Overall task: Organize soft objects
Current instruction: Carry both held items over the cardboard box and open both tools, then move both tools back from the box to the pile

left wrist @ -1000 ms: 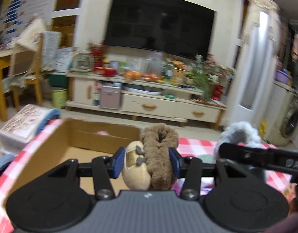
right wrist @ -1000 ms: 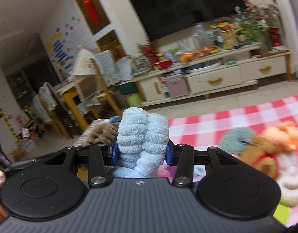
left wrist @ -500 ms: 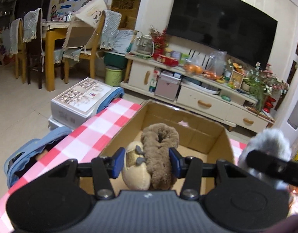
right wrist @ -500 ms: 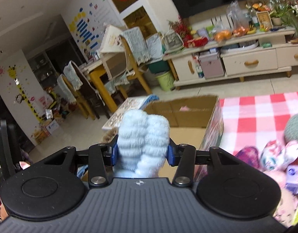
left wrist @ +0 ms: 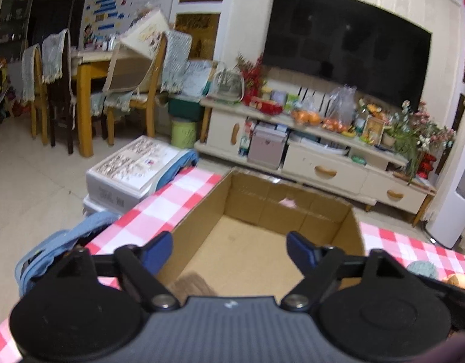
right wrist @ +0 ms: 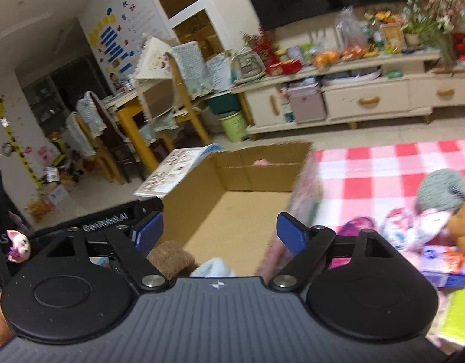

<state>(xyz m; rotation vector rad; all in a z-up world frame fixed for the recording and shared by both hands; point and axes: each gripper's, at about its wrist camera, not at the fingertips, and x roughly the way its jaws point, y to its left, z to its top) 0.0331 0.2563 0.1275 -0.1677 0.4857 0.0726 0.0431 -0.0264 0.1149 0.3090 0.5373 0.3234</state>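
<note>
An open cardboard box (left wrist: 293, 214) (right wrist: 199, 193) sits on the red-checked tablecloth (left wrist: 159, 208). My left gripper (left wrist: 229, 249) is open and empty above the box's near end. A brown plush toy (left wrist: 191, 284) lies in the box just below it. My right gripper (right wrist: 220, 233) is open and empty above the same box. Below it lie the brown plush (right wrist: 170, 257) and a light blue fluffy toy (right wrist: 215, 267), both partly hidden by the gripper body. The left gripper's fingers (right wrist: 147, 230) show at the left of the right wrist view.
More soft toys lie on the cloth to the right: a grey-green fluffy one (right wrist: 444, 189), an orange-brown plush (right wrist: 462, 227) and patterned items (right wrist: 414, 230). A white printed box (left wrist: 132, 166) and a blue bag (left wrist: 50, 248) sit on the floor to the left. A TV cabinet (left wrist: 323, 163) stands behind.
Both grippers have opened. The brown plush has dropped from the left gripper and the light blue toy from the right gripper into the cardboard box.
</note>
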